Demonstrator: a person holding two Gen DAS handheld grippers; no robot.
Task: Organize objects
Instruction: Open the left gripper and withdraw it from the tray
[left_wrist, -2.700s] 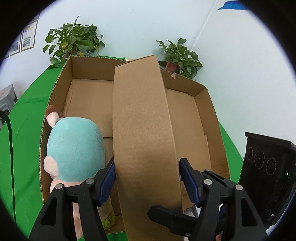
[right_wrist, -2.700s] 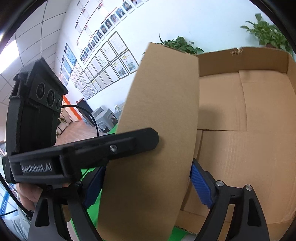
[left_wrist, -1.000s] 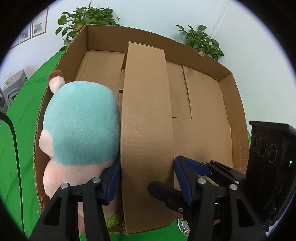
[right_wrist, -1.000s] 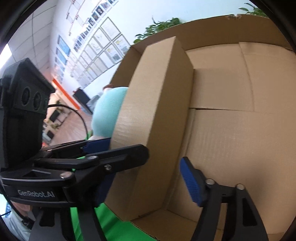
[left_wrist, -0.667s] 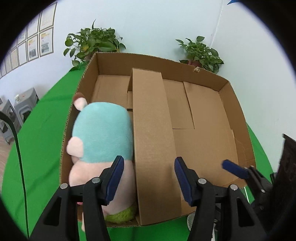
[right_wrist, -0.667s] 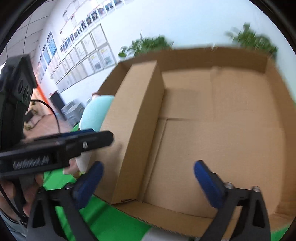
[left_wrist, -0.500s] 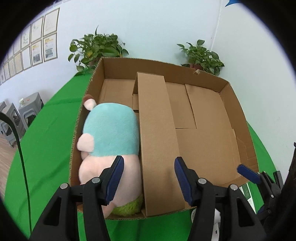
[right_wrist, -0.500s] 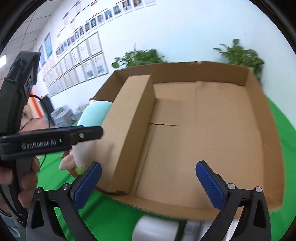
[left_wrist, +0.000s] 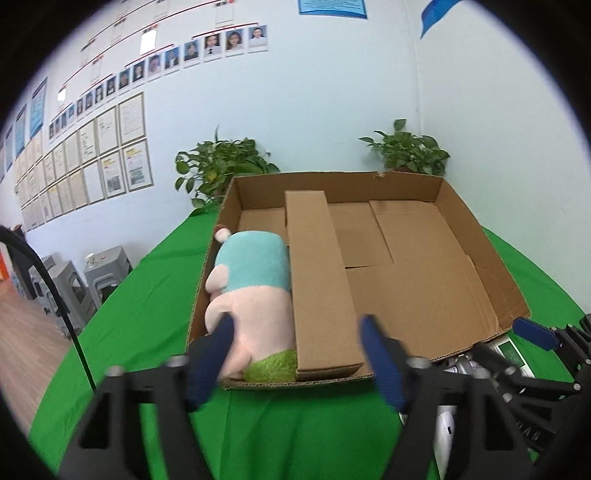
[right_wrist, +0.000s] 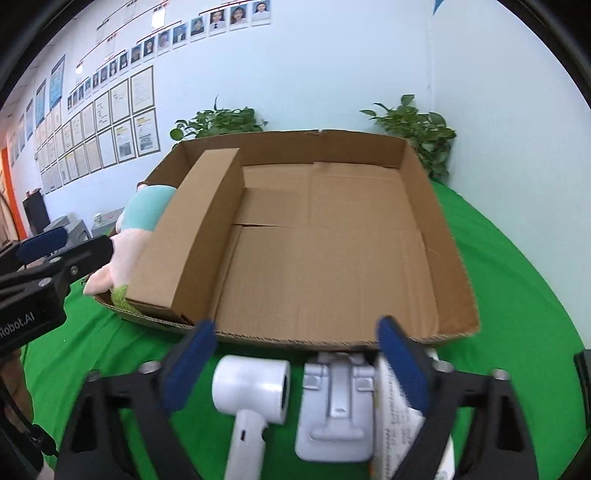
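We judge the white hair dryer the next thing to go into the big cardboard box: hard, smooth plastic, light but top-heavy at the barrel, so likely slippery under the pads; we would close across the handle just below the barrel. It lies on the green counter just in front of the box's near wall, beside a grey plastic stand and a printed packet. Our right gripper hangs low over these with its jaws wide apart and empty, pointing toward the box. Our left gripper sits back from the box's near left corner, jaws also spread and holding nothing. Inside, the soft toy lies against the left wall, touching the long carton.
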